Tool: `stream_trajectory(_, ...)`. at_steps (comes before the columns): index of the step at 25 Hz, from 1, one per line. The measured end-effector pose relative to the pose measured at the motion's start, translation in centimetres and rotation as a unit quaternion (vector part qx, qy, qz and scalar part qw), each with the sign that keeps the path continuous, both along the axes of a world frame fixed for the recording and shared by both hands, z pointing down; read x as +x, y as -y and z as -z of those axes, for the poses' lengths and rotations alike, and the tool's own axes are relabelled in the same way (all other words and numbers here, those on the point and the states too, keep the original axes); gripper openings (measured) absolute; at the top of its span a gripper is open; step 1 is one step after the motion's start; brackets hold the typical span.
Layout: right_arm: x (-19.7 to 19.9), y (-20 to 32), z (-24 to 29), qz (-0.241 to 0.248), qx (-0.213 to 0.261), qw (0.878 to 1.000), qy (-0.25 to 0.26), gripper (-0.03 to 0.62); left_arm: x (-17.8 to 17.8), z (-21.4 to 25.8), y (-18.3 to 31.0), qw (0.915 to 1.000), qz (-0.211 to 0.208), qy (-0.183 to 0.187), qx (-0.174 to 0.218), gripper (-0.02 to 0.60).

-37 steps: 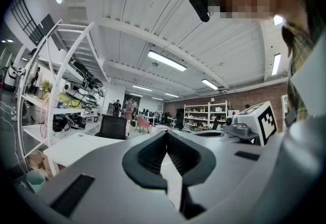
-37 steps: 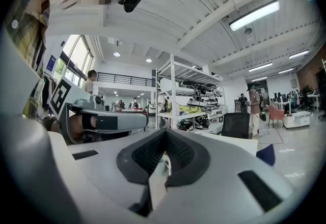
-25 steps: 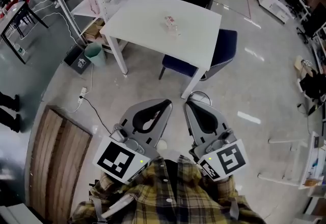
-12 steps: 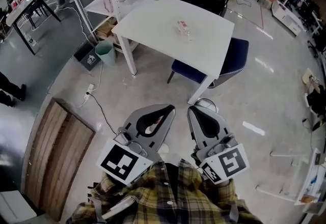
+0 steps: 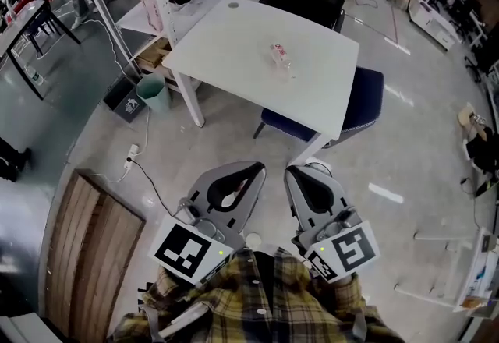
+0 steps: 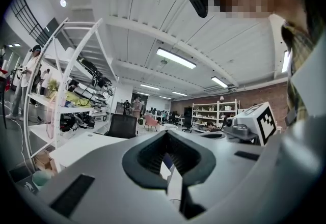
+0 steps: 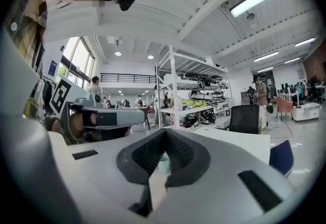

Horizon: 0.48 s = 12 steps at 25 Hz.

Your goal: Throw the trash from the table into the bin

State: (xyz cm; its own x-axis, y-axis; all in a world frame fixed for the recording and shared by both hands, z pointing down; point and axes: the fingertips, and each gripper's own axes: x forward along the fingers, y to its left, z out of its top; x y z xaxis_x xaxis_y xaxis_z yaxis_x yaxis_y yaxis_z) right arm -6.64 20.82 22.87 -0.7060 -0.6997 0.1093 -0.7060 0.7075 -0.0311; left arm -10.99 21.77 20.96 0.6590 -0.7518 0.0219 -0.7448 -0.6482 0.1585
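My left gripper (image 5: 254, 170) and right gripper (image 5: 291, 173) closed, empty, well short of counter (image 5: 226, 30). Trash (image 5: 281, 56) mid-counter; bin (image 5: 150, 92) on floor beside it. Risks: blue chair (image 5: 351, 96) blocking reach; closed jaws would shove trash away.

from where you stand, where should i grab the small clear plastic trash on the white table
Probably across the middle of the small clear plastic trash, coming over the white table's near edge: it lies flat, long axis roughly towards you.

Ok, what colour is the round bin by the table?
Pale green bin, clearest in the head view.
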Motion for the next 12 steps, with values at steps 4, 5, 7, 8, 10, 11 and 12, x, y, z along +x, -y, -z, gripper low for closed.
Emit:
stream_trajectory(4, -3.1, 5.1, -0.2, -0.005, 0.003, 1.0, -0.016, -0.002, -2.7, -0.3, 5.1, 0.9999, -0.014, -0.002, 0.001, 0.009)
stream_trajectory(5, -3.8, 6.4, -0.2, -0.008, 0.004, 1.0, -0.021, -0.002, -3.3, -0.3, 6.5, 0.9999, -0.015, -0.004, 0.002, 0.009)
stream_trajectory(7, -5.0, 9.0, -0.1, -0.016, 0.003, 1.0, -0.024, -0.002, -4.4, -0.2, 9.0, 0.9997, -0.022, -0.009, 0.0, 0.009)
stream_trajectory(8, -5.6, 10.1, -0.2, -0.022, 0.001, 0.999, -0.025, -0.002, -5.0, -0.3, 10.2, 0.9996, -0.028, -0.009, -0.001, 0.009)
stream_trajectory(10, -6.6, 12.2, -0.5, -0.035, -0.003, 0.999, -0.025, -0.002, -6.0, -0.7, 12.3, 0.9991, -0.041, -0.009, -0.003, 0.009)
stream_trajectory(11, -7.0, 13.2, -0.8, -0.042, -0.006, 0.999, -0.025, -0.002, -6.5, -0.9, 13.3, 0.9989, -0.047, -0.009, -0.005, 0.009)
stream_trajectory(12, -7.4, 14.1, -1.0, -0.048, -0.011, 0.999, -0.023, -0.002, -7.0, -1.2, 14.2, 0.9986, -0.052, -0.009, -0.007, 0.009)
